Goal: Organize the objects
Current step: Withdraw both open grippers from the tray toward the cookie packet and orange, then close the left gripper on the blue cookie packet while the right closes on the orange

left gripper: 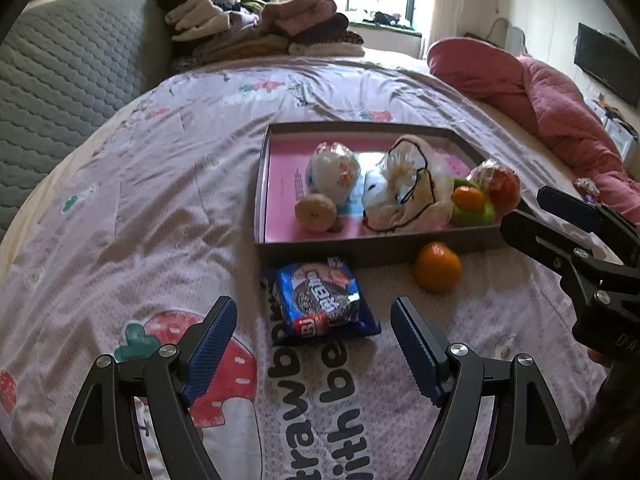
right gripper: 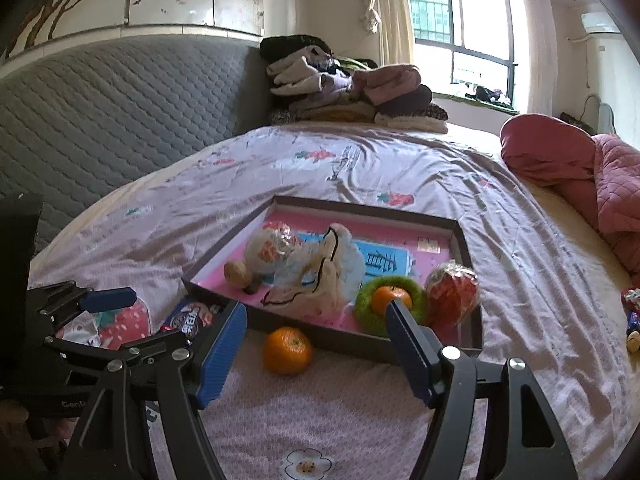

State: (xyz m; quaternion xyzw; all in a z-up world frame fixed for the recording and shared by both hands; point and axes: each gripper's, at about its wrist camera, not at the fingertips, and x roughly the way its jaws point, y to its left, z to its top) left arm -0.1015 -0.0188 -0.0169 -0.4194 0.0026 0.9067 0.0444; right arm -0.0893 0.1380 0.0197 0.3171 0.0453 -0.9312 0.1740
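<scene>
Strawberry-print bedspread [left gripper: 160,184] bearing a shallow tray [left gripper: 262,184], cookie packet [left gripper: 326,300], loose orange [left gripper: 437,266], folded clothes [left gripper: 260,28].

Between the open left tongs [left gripper: 312,344] lies a blue biscuit packet [left gripper: 326,300], its lettering upside down and not legible. The bedsheet [left gripper: 160,200] under them carries large dark upside-down letters, partly reading "trawb". Beyond the right tongs [right gripper: 316,344], a big Chinese character resembling "春" stands on the box [right gripper: 466,236]'s blue panel.

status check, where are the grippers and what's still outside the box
Left gripper open over cookie pack. Right gripper open near loose orange. Both items outside box. Nothing blocking.
</scene>
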